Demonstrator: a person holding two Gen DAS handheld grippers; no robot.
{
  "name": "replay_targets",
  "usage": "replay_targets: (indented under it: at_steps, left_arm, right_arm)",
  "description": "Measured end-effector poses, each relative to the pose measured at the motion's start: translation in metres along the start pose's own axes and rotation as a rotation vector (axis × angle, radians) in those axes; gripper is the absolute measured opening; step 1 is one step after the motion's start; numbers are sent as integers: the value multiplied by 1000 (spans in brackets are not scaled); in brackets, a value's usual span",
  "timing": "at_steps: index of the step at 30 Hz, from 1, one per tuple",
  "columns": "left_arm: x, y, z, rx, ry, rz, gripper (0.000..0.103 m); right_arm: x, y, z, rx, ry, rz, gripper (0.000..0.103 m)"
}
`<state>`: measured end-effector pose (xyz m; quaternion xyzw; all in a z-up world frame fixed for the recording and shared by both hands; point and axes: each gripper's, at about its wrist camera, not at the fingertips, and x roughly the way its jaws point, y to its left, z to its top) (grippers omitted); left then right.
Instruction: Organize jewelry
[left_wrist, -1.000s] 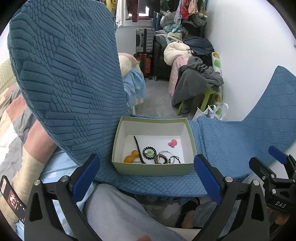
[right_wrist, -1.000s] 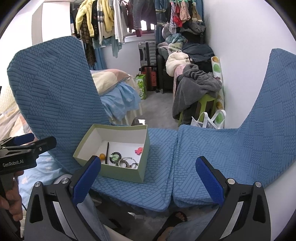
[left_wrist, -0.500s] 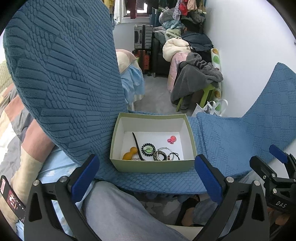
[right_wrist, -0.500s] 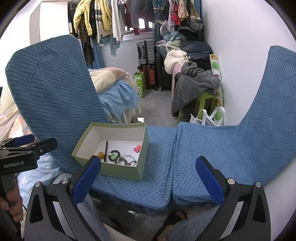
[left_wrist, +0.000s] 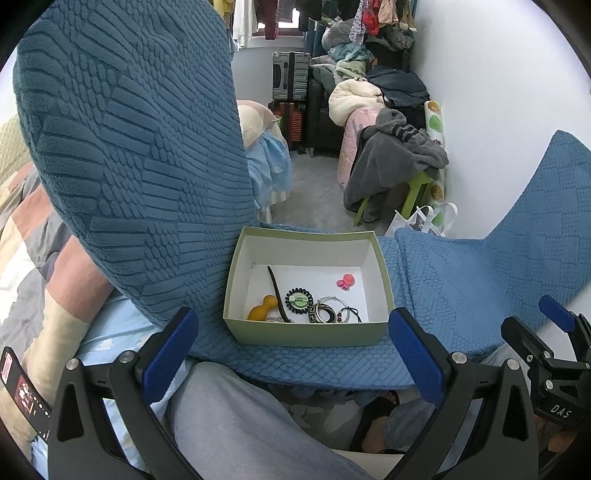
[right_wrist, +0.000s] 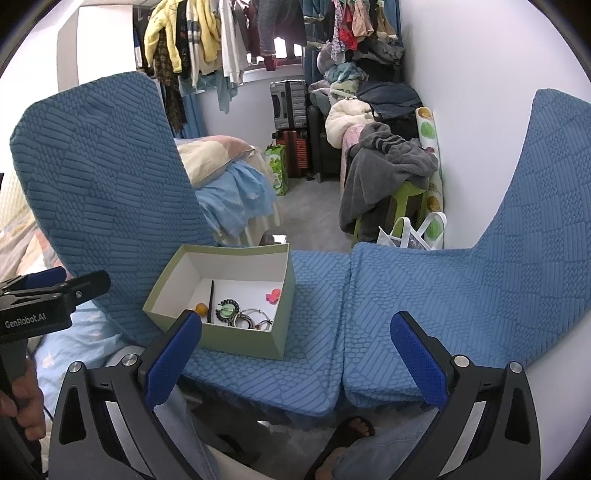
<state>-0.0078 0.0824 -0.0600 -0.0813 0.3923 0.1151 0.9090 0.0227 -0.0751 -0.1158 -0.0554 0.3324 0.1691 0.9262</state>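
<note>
Since a second ago, our left gripper (left_wrist: 291, 347) has tipped up a little, so the pale green cardboard box (left_wrist: 306, 334) sits lower in its view, and our right gripper (right_wrist: 295, 354) has barely moved.

We hold both tools wide apart with nothing between the blue pads. Neither one touches the box.

We see the box resting on the blue knobbly seat cushion (left_wrist: 461, 273). From our left tool it lies at 12 o'clock, just past the fingers. From our right tool it lies at about 11 o'clock.

All the jewelry we can see is inside the box. Most of it huddles by the near wall: an orange gourd-shaped bead (left_wrist: 263, 307), a long black hair stick (left_wrist: 276, 290), a round green and black brooch (left_wrist: 298, 298), a black and cream patterned bangle (left_wrist: 320, 313) and thin silver rings with a dark cord (left_wrist: 345, 314). A small pink charm (left_wrist: 346, 281) lies alone at 2 o'clock from the brooch.

We see no jewelry on the cushion. This could be the pieces all put away, or a pile waiting to be sorted. We cannot tell which from here, so we pick no move yet.
</note>
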Motion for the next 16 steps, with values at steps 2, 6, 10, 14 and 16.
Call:
replay_targets:
  at_steps: [2,6,10,14,16]
  left_arm:
    - [0,0,0,3,-1,-3,102]
    - [-1,-1,0,6,0,-8,102]
    - [-3,-6,-2,15,4,-12,102]
    - [-4,-7,-2,11,2,-22,102]
    - [-5,-8,-2,18,0,-20,102]
  right_arm:
    - [0,0,-1,0,0,1,103]
    - [1,0,-2,-4,3,3,103]
    - [0,-3,-2,-4,0,1,103]
    - [-2,-5,-2,-4,-5,2,103]
    - [0,-5,-2,-7,-2,-1,103]
